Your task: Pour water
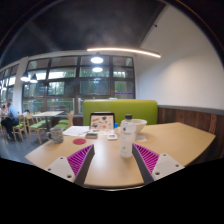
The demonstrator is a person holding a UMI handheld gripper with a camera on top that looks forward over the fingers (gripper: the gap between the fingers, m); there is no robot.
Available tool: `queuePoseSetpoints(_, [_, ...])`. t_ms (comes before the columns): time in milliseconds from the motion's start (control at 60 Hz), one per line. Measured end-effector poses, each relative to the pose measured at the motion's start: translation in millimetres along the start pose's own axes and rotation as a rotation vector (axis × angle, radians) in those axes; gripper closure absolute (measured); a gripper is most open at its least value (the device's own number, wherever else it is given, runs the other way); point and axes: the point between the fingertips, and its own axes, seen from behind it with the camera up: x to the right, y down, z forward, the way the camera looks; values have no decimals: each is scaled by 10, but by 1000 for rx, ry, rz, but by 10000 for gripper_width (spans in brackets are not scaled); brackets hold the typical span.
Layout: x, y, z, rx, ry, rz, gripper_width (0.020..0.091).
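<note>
My gripper (113,152) hovers over a light wooden table (110,168), open, with nothing held between the magenta pads (80,158). Just ahead of the fingers, close to the right fingertip, stands a pale translucent bottle or cup (126,144), upright on the table. Beyond it, further back on the right, sits a white bowl-like vessel (137,125). I cannot see any water level in either one.
An open laptop (101,121) stands at the table's far side, with white papers (76,131) and a pink round coaster (79,141) to its left. A green booth seat (122,107) is behind the table. Chairs and a seated person (8,121) are far left by the windows.
</note>
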Motion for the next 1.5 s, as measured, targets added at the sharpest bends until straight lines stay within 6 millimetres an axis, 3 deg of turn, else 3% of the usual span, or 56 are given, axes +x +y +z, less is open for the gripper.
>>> queuePoseSetpoints(83, [202,-13,351,10,35,-43,281])
queuePoseSetpoints(200, [452,-44,1049,21,66,-83,279])
queuePoseSetpoints(317, [535,2,1609,20,80,-49,280])
queuePoseSetpoints(417, [561,0,1968,35,98,-36,273])
queuePoseSetpoints(433, [574,-8,1989,38,98,-37,275])
queuePoseSetpoints(483, [648,8,2079,38,124,-48,552])
queuePoseSetpoints(600, [734,10,2179,73,182,25,539])
queuePoseSetpoints(667, [726,18,2183,81,177,9,607])
queuePoseSetpoints(683, [727,23,2182,79,179,11,582])
queuePoseSetpoints(700, [728,19,2180,80,181,12,635])
queuePoseSetpoints(733, [718,24,2177,79,189,10,628])
queuePoseSetpoints(750, [729,21,2171,76,192,3,674])
queuePoseSetpoints(900, [685,-16,2161,27,210,-48,679])
queuePoseSetpoints(967, [520,-146,2163,24,210,-149,678])
queuePoseSetpoints(1067, [133,-637,2184,55,204,-421,678])
queuePoseSetpoints(1183, [-721,-1231,2240,129,164,-777,680])
queuePoseSetpoints(1267, [-1417,-1432,2334,177,143,-1044,680])
queuePoseSetpoints(1333, [-1869,-1463,2494,202,120,-1310,681])
queuePoseSetpoints(1417, [-2461,-1232,2615,226,88,-1689,677])
queuePoseSetpoints(1433, [-2469,-1200,2548,224,74,-1761,678])
queuePoseSetpoints(1500, [-2737,-933,2723,223,56,-1946,679])
